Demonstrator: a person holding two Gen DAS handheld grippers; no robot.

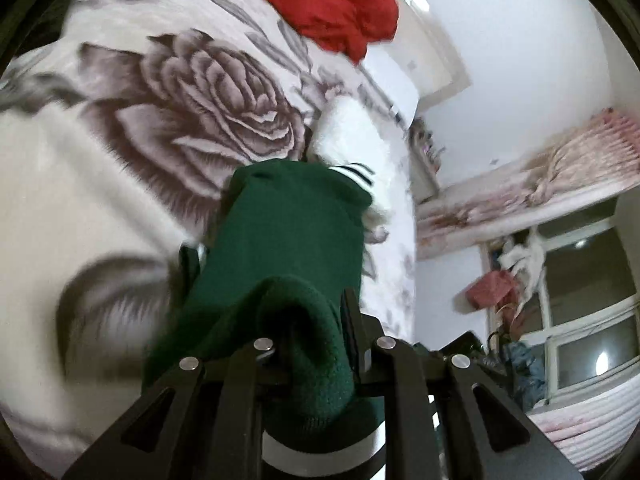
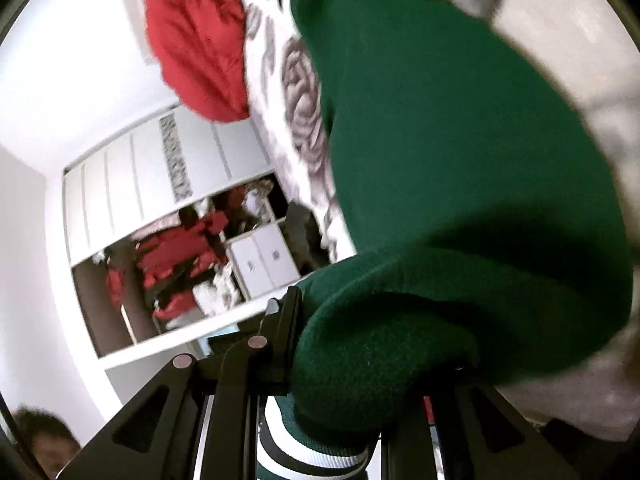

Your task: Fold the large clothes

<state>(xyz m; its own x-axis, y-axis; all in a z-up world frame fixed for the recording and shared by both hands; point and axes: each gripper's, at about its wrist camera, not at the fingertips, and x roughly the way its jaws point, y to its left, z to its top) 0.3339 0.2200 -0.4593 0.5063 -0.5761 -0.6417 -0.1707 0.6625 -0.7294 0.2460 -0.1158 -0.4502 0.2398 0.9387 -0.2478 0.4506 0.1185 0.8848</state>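
A dark green knit sweater [image 1: 280, 232] with white-striped trim [image 1: 352, 172] hangs lifted above the floral blanket [image 1: 200, 92] on the bed. My left gripper [image 1: 308, 300] is shut on a bunched fold of it; only the right finger [image 1: 352, 320] shows, as fabric drapes over the other. In the right wrist view the same sweater [image 2: 440, 160] fills most of the picture. My right gripper [image 2: 380, 320] is shut on a thick fold of it beside the striped hem [image 2: 312, 452]. Its left finger [image 2: 290, 320] is visible and the other is buried in cloth.
A red garment [image 1: 332, 4] lies bunched at the far end of the bed [image 2: 196, 40]. An open wardrobe [image 2: 160, 184] full of clothes stands by the white wall. A window [image 1: 580, 320] with pink curtains [image 1: 540, 184] is on the right. A person's head [image 2: 44, 440] shows at the lower left.
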